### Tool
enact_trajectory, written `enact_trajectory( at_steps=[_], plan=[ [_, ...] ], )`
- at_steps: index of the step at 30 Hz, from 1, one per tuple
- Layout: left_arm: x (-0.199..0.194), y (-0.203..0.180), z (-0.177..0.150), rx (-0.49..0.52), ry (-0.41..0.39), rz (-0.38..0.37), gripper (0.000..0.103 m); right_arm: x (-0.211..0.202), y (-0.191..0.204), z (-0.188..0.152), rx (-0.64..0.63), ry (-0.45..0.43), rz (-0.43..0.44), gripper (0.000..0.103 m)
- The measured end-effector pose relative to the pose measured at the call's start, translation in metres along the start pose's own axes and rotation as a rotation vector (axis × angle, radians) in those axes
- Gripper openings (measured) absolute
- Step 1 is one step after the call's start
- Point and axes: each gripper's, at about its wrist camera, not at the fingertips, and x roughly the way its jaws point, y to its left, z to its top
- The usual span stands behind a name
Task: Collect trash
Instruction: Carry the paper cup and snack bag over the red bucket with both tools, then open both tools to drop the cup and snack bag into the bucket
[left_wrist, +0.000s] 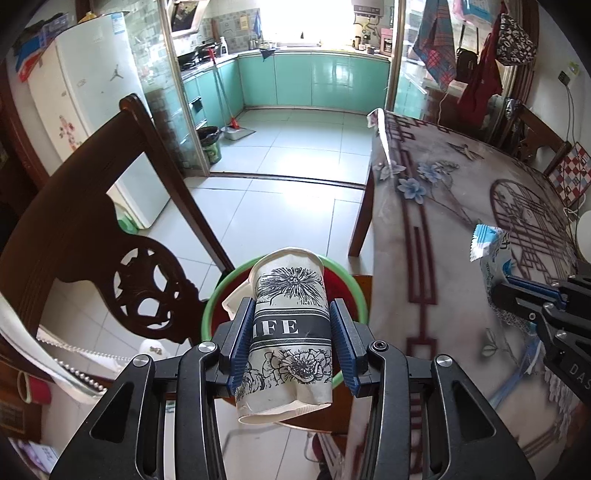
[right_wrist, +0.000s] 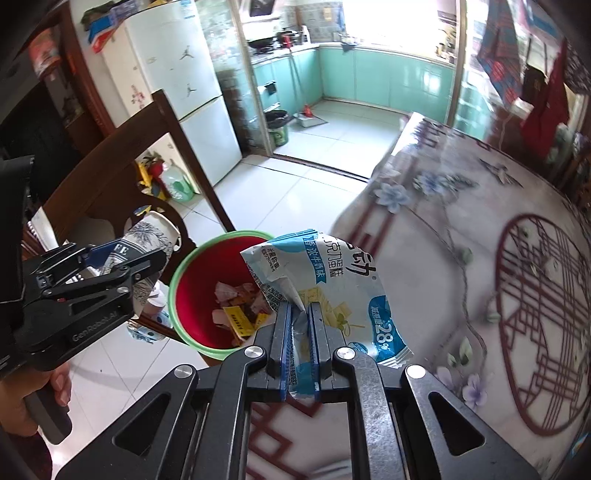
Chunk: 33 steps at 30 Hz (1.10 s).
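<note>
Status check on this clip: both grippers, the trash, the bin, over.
Left gripper shut on crushed floral paper cup, above green-rimmed red bin. Right gripper shut on blue-white snack wrapper, beside bin. Nothing blocking the drop.

**Covered, cropped and smeared**

In the left wrist view the paper cup (left_wrist: 290, 332) hides most of the red bin (left_wrist: 341, 286), contents unseen. The snack wrapper (left_wrist: 493, 251) disappears behind the right gripper (left_wrist: 517, 299), itself cropped by the frame. In the right wrist view, the tablecloth (right_wrist: 461, 221) is motion-blurred; bin scraps (right_wrist: 240, 306) are unidentifiable.
</note>
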Motion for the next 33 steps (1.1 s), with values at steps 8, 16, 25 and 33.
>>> enact_trajectory(
  at_steps=[8,16,25,33],
  plan=[
    [0.017,0.027,-0.001,-0.048,0.029,0.015,0.039,0.013,0.027,0.017,-0.043,-0.006,0.028,0.007],
    [0.037,0.049,-0.007,-0.096,0.082,0.017,0.039,0.032,0.047,0.027,-0.056,0.011,0.085,0.007],
    [0.084,0.070,-0.017,-0.169,0.197,-0.045,0.039,0.063,0.059,0.023,-0.058,0.052,0.140,0.007],
    [0.121,0.074,-0.017,-0.176,0.281,-0.068,0.039,0.088,0.056,0.022,-0.031,0.083,0.154,0.007]
  ],
)
